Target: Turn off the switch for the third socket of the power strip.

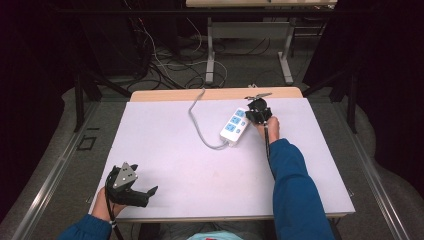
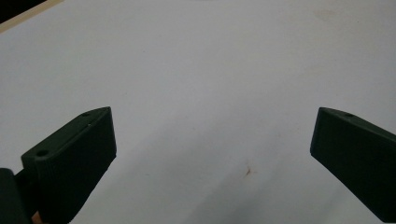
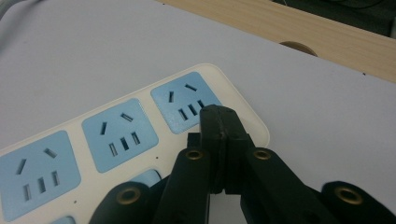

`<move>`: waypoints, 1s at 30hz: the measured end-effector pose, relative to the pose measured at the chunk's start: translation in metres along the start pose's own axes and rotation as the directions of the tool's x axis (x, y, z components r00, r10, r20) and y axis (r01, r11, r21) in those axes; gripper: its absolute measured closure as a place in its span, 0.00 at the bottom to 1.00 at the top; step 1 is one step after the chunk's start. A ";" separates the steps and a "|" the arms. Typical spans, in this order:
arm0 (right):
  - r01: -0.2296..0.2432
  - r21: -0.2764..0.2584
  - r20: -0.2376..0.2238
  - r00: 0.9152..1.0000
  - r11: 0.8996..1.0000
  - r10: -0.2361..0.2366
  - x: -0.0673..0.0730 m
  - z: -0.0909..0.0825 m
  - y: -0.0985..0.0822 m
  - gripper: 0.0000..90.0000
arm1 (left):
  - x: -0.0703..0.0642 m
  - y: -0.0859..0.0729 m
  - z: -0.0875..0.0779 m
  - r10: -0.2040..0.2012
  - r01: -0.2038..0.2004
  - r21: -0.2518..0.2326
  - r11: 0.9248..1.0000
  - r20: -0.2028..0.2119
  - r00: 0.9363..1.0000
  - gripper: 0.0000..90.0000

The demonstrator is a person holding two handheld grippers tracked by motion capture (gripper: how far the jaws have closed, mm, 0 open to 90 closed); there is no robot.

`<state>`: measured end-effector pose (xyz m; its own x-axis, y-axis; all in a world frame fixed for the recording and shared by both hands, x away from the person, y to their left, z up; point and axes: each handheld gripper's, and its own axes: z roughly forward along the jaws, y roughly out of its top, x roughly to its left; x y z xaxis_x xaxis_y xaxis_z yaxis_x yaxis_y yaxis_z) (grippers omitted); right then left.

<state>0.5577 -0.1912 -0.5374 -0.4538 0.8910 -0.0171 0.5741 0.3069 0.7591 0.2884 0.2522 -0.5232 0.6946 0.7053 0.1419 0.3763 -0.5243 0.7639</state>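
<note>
Overview of the work at this stage, largest element first. The surface [image 1: 175,150], covered in a pale sheet, carries one object of interest: a white strip [image 1: 235,127] with blue sockets, lying toward the far right, its grey cord [image 1: 197,120] looping off toward the far edge. I hold the right gripper [image 1: 258,112] over the strip's far end; in the right gripper view its jaws are clenched tight together with nothing between them, their tips [image 3: 219,122] set at the edge of the endmost socket [image 3: 187,101], though I cannot tell whether they press on the strip or hover just above. My left gripper [image 1: 150,192] waits near the front left corner of the surface, well apart from the strip; the left gripper view shows its jaws spread wide over bare sheet, released and empty. I judge the work to be at an early stage: the strip has been reached but is not grasped, no plug sits in any socket I can see, and the second gripper is not yet engaged. What remains, by my reading, is the main action on the strip itself.
</note>
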 end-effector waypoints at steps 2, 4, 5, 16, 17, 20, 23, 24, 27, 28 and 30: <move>0.000 0.000 0.000 1.000 1.000 0.000 0.000 0.000 0.000 1.00 | 0.000 0.000 0.000 0.003 -0.003 0.002 1.000 -0.001 1.000 0.00; 0.000 -0.001 0.001 1.000 1.000 0.000 0.000 0.000 0.000 1.00 | 0.000 0.000 0.000 0.002 -0.002 0.002 1.000 0.000 1.000 0.00; -0.001 0.000 0.000 1.000 1.000 0.001 0.000 0.000 0.000 1.00 | 0.000 0.000 0.000 0.000 0.000 0.000 1.000 -0.001 1.000 0.00; 0.001 0.000 0.000 1.000 1.000 -0.001 0.000 0.000 0.000 1.00 | 0.000 0.000 0.000 0.003 -0.003 0.002 1.000 0.000 1.000 0.00; 0.002 0.000 0.000 1.000 1.000 -0.002 0.000 0.000 0.000 1.00 | 0.000 0.000 0.000 0.003 -0.003 0.002 1.000 -0.001 1.000 0.00; 0.002 0.000 -0.001 1.000 1.000 -0.002 0.000 0.000 0.000 1.00 | 0.000 0.000 0.000 0.004 -0.004 0.003 1.000 0.000 1.000 0.00; 0.008 0.000 0.000 1.000 1.000 -0.008 0.000 0.000 0.000 1.00 | -0.001 0.000 0.000 -0.002 0.002 0.000 1.000 0.003 1.000 0.00; 0.010 0.000 0.003 1.000 1.000 -0.010 0.000 0.000 0.000 1.00 | 0.000 0.000 0.000 -0.003 0.003 0.000 1.000 0.003 1.000 0.00; 0.003 -0.001 -0.001 1.000 1.000 -0.003 0.000 0.000 0.000 1.00 | -0.001 0.000 0.000 -0.002 0.002 0.000 1.000 0.003 1.000 0.00; 0.003 -0.001 -0.001 1.000 1.000 -0.003 0.000 0.000 0.000 1.00 | -0.001 0.000 0.000 -0.002 0.002 0.001 1.000 0.003 1.000 0.00; -0.004 -0.002 -0.003 1.000 1.000 0.004 0.000 0.000 0.000 1.00 | 0.000 0.000 0.000 0.001 -0.001 0.001 1.000 0.000 1.000 0.00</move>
<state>0.5577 -0.1914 -0.5378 -0.4532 0.8913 -0.0122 0.5746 0.3026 0.7604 0.2880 0.2521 -0.5231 0.6950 0.7047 0.1424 0.3764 -0.5254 0.7630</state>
